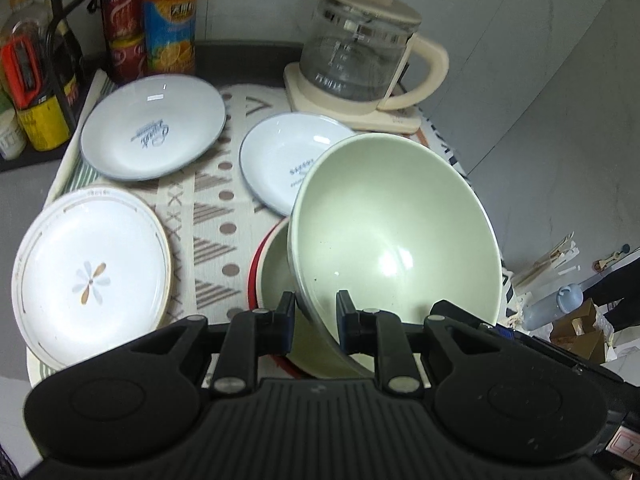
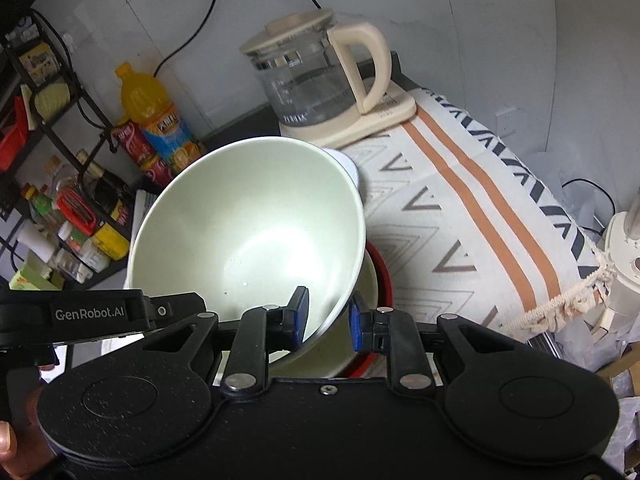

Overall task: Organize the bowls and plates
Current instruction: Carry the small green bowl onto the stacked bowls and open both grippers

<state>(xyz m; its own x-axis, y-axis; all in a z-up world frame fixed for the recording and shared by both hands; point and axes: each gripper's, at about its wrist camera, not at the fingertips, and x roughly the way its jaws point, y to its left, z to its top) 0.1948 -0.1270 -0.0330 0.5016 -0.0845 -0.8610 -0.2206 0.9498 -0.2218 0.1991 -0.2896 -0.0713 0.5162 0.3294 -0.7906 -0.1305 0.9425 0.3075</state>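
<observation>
A pale green bowl [image 1: 392, 232] is held tilted above a second green bowl [image 1: 280, 280] that sits in a red-rimmed dish [image 1: 253, 272]. My left gripper [image 1: 316, 320] is shut on the tilted bowl's near rim. My right gripper [image 2: 328, 320] straddles the same bowl [image 2: 256, 224] at its right rim, jaws close around it. Two blue-rimmed white plates [image 1: 154, 128] [image 1: 280, 160] and a flower-patterned white plate [image 1: 90, 276] lie on the patterned cloth.
A glass kettle on a cream base [image 1: 360, 60] stands at the back. Drink bottles and cans [image 1: 168, 20] and a black rack with condiments [image 1: 36, 80] stand at the back left. The cloth's right edge [image 2: 560, 220] drops off beside clutter.
</observation>
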